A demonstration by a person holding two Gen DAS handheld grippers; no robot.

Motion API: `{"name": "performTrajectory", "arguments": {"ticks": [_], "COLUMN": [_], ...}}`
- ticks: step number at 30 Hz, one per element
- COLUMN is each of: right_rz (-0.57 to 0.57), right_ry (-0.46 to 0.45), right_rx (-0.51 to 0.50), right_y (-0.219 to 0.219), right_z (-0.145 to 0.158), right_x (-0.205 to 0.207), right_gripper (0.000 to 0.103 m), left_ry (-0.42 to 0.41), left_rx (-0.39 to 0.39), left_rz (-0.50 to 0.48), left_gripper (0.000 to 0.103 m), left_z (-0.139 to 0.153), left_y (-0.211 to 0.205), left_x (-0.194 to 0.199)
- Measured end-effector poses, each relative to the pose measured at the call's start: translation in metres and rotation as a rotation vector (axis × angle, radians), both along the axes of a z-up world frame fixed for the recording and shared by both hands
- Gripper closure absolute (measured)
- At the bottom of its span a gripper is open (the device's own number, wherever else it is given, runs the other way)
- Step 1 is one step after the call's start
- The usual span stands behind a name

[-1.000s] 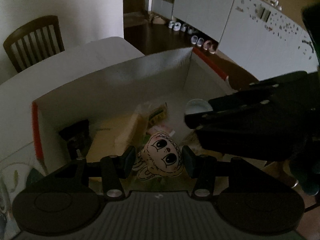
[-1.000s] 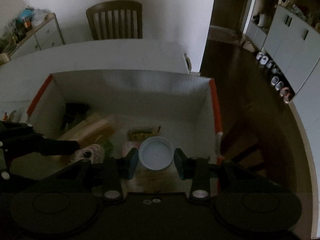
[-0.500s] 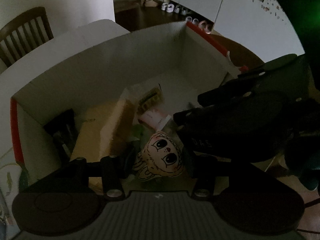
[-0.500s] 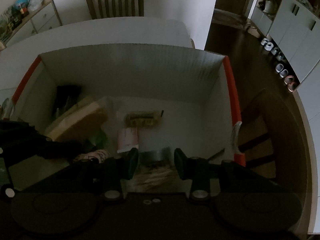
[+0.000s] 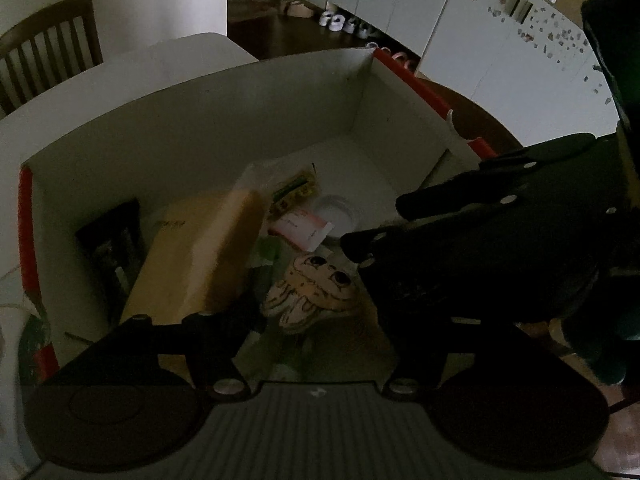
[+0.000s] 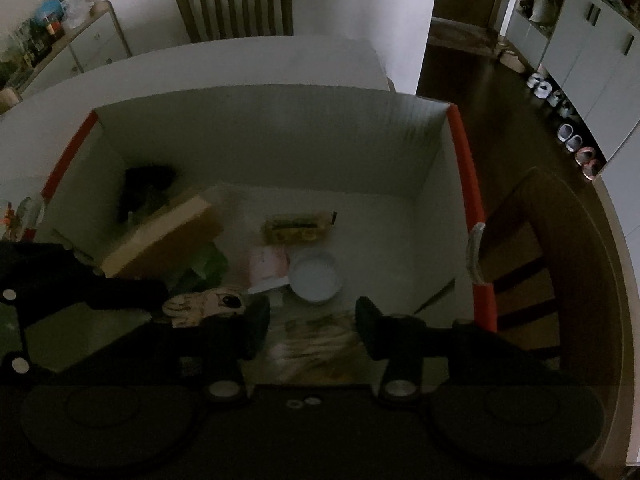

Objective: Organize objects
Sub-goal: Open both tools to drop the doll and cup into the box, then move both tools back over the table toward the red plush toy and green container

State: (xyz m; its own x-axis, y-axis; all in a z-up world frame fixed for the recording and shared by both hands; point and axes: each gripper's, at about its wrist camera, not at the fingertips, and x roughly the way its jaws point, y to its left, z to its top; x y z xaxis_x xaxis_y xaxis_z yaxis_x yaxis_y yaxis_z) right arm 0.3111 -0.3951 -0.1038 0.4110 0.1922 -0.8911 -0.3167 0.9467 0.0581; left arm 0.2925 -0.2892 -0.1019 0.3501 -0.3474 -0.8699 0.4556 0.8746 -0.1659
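Observation:
A white cardboard box [image 5: 248, 120] with red edges stands on the table. My left gripper [image 5: 316, 316] hangs over its near side with its jaws opening. The small plush doll face [image 5: 312, 292] lies tipped over on the clutter between the fingers, and the pads are off it. My right gripper [image 6: 312, 320] is beside it on the right, its jaws opening too, with nothing gripped. The white round dish [image 6: 316, 276] rests on the box floor just ahead of its fingertips. The right wrist view shows the doll [image 6: 204, 304] at the left, and the left wrist view shows the dish [image 5: 336, 214].
Also in the box are a tan carton [image 6: 160, 240], a black item [image 6: 144, 188], a green-yellow snack packet [image 6: 296, 228] and a pink card [image 6: 268, 264]. A wooden chair [image 6: 236, 4] stands behind the white table [image 6: 240, 60]. Dark floor and another chair [image 6: 560, 260] lie to the right.
Both grippers were shut, the left on the doll and the right on the dish. Both have spread; the doll has tipped over onto the clutter and the dish lies on the box floor.

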Motion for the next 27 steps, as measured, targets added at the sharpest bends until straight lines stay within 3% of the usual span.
{"name": "performTrajectory", "arguments": {"ticks": [3, 13, 27], "right_rz": [0.006, 0.003, -0.031], "right_ry": [-0.026, -0.092, -0.181], "right_rx": [0.012, 0.049, 0.09], "right_y": [0.001, 0.003, 0.038], "right_z": [0.008, 0.042, 0.083], "right_x": [-0.007, -0.031, -0.075], "right_gripper": [0.043, 0.042, 0.041], "left_ry": [-0.016, -0.093, -0.191], "left_rx": [-0.011, -0.063, -0.16], "left_rz": [0.007, 0.03, 0.019], "left_gripper": [0.037, 0.037, 0.037], "left_z": [0.001, 0.03, 0.074], "left_y": [0.004, 0.028, 0.094], "left_x": [-0.003, -0.028, -0.062]}}
